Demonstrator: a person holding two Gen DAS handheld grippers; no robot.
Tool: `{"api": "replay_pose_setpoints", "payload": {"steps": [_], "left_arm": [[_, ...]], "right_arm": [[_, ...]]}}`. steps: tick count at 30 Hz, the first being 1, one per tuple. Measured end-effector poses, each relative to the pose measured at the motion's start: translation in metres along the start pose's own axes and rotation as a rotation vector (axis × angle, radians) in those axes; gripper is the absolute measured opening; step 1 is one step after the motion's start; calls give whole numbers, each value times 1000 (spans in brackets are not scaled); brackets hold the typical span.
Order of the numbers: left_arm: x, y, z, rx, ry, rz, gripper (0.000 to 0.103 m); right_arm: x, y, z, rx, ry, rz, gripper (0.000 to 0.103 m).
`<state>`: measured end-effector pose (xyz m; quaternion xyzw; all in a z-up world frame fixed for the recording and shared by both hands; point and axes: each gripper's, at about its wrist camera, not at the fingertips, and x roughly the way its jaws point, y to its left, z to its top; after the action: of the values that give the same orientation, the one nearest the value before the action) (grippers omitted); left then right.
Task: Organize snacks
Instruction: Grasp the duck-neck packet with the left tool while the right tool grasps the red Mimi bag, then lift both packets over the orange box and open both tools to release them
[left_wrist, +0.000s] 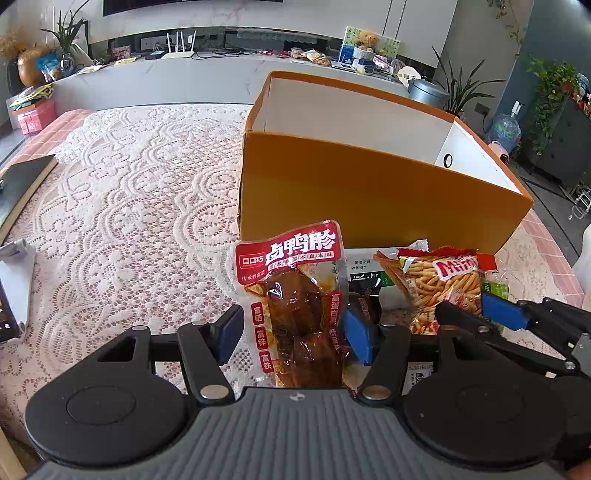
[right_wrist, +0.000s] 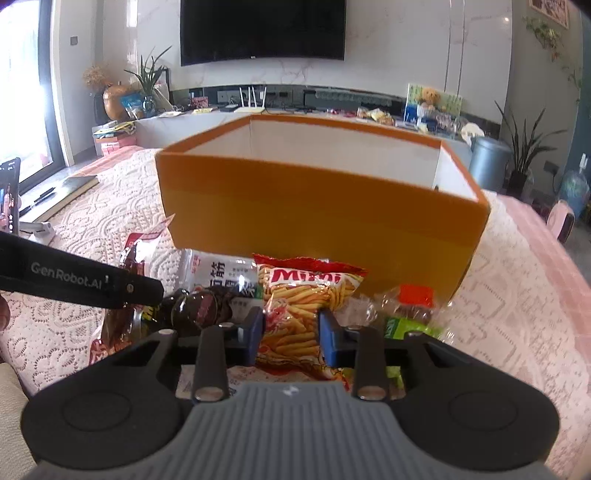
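Observation:
An open orange box (left_wrist: 369, 192) with a white inside stands on the lace-covered table; it also shows in the right wrist view (right_wrist: 317, 210). My left gripper (left_wrist: 293, 328) straddles a red duck-gizzard packet (left_wrist: 299, 295), its pads wide apart on either side; the left pad stands clear of the packet. My right gripper (right_wrist: 291, 330) is shut on a Mimi fries bag (right_wrist: 295, 306), also seen in the left wrist view (left_wrist: 439, 280). Its blue pad (left_wrist: 502, 312) shows there.
A white-and-green packet (right_wrist: 225, 277), dark round sweets (right_wrist: 199, 308) and a green-and-red wrapped snack (right_wrist: 406, 314) lie before the box. A notebook (left_wrist: 22, 184) and a phone stand (left_wrist: 14, 280) sit at the left. The table edge (right_wrist: 554, 258) is at the right.

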<state>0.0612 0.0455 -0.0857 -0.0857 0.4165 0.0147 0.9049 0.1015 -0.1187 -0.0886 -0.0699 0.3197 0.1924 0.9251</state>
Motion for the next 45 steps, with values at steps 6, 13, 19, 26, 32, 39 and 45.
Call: {"api": "replay_pose_setpoints", "payload": {"steps": [6, 13, 19, 26, 32, 39, 45], "left_arm": [[-16, -5, 5, 5, -27, 5, 68], [-39, -20, 22, 44, -93, -12, 68], [-52, -36, 41, 90, -142, -24, 68], [-59, -50, 69, 126, -192, -55, 68], [-58, -64, 96, 155, -237, -72, 68], [-38, -77, 117, 168, -240, -77, 68], [-16, -77, 129, 160, -214, -77, 68]], "right_arm": [[-22, -4, 8, 0, -42, -1, 29], [-49, -12, 23, -2, -101, -10, 28], [-71, -24, 45, -17, -159, -13, 27], [-81, -46, 80, -19, -182, -8, 26], [-77, -60, 112, -47, -198, -28, 26], [-50, -75, 140, -52, -171, -35, 25], [-19, -81, 152, -67, -101, -45, 25]]}}
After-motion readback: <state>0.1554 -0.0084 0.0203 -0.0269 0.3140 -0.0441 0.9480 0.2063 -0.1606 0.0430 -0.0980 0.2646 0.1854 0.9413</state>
